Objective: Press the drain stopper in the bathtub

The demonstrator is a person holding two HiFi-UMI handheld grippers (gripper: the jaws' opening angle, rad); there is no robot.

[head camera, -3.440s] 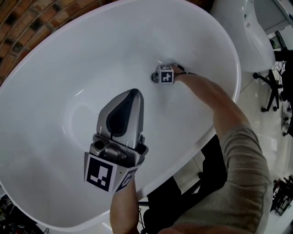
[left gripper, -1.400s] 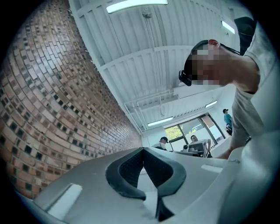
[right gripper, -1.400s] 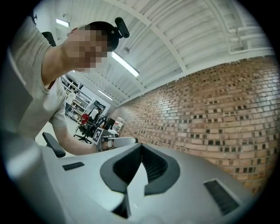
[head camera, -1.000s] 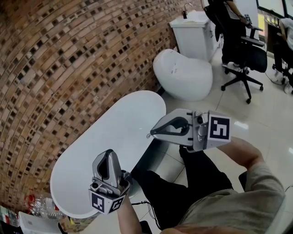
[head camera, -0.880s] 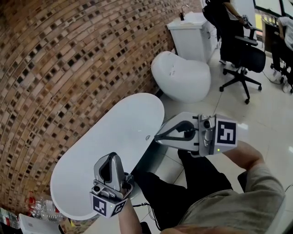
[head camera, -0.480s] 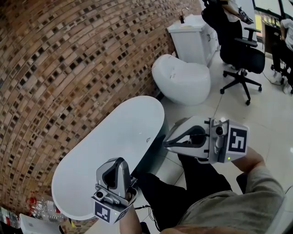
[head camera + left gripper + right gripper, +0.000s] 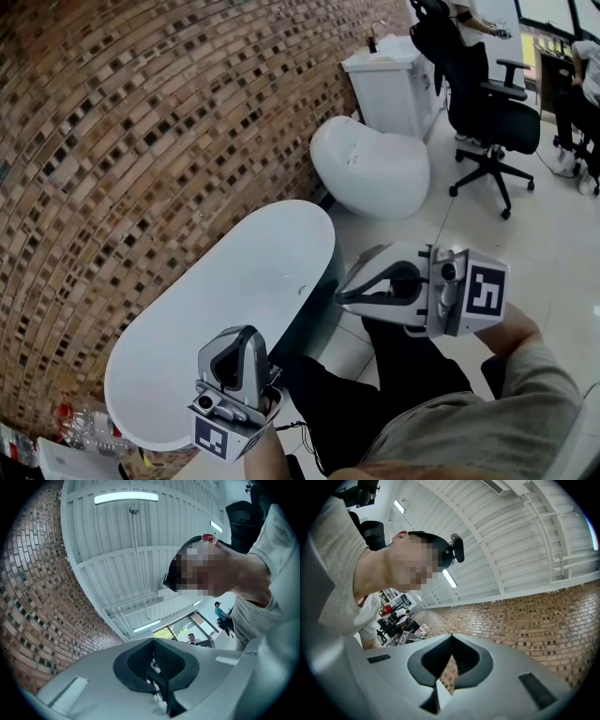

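A brown brick wall is seen filling the left side of the head view, and a white oval bathtub is set along its foot on the pale tiled floor. The tub is viewed from high above, and its inside is shown smooth, white and bare. The left claw is held up over the tub's near edge, pointing away from the person; in the left gripper view its jaws are seen brought together tip to tip, with nothing gripped between them and only the ceiling beyond. The drain stopper is made out as a small dark round spot on the tub's bottom, towards the end nearer the toilet; it is too small for its finish or its height to be told. The right claw is held level just to the right of that spot in the head view, but raised well clear of the tub, its tips pointing left; in the right gripper view its jaws are seen pressed closed on nothing, with brickwork behind. Further right, a white toilet is stood beside a white cabinet, and a black office chair is placed on the floor
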